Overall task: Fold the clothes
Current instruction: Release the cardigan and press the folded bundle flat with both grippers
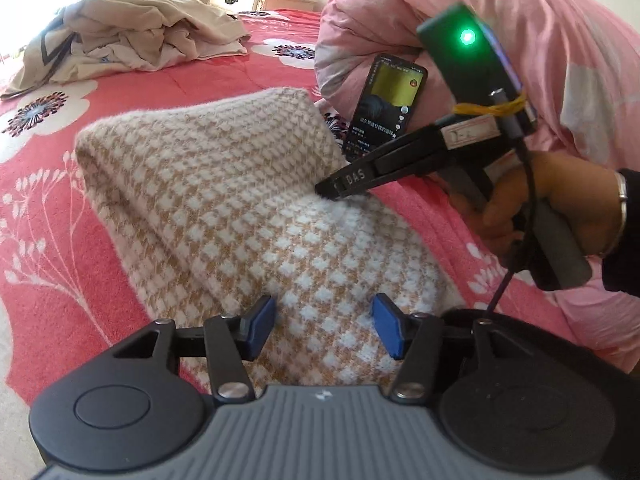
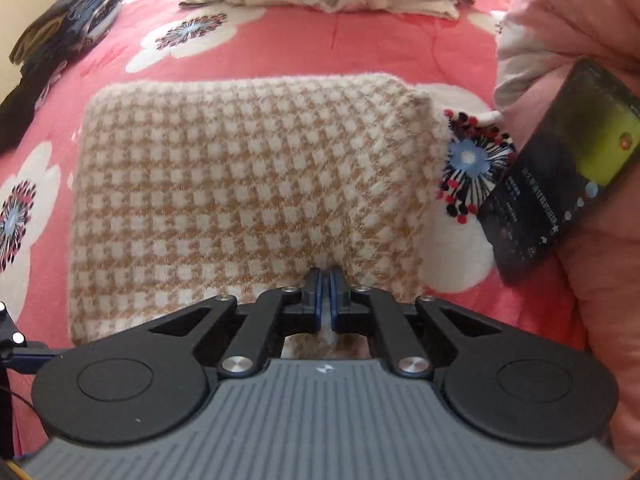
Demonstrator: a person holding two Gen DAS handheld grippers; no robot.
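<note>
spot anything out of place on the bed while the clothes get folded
Yes: a phone with its screen lit leans tilted against the pink quilt, right beside the folded checked sweater. A heap of unfolded clothes lies at the far side of the bed.

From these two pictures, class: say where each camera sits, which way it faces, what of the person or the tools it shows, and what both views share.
Left wrist: sits on the left gripper, looks down over its open blue pads at the checked garment; shows the right gripper touching the garment and the hand holding it.
Right wrist: sits on the right gripper, faces down across the garment; its pads are shut on the near edge.
Shared: garment, red flowered blanket, phone, pile of clothes, pink quilt.
</note>
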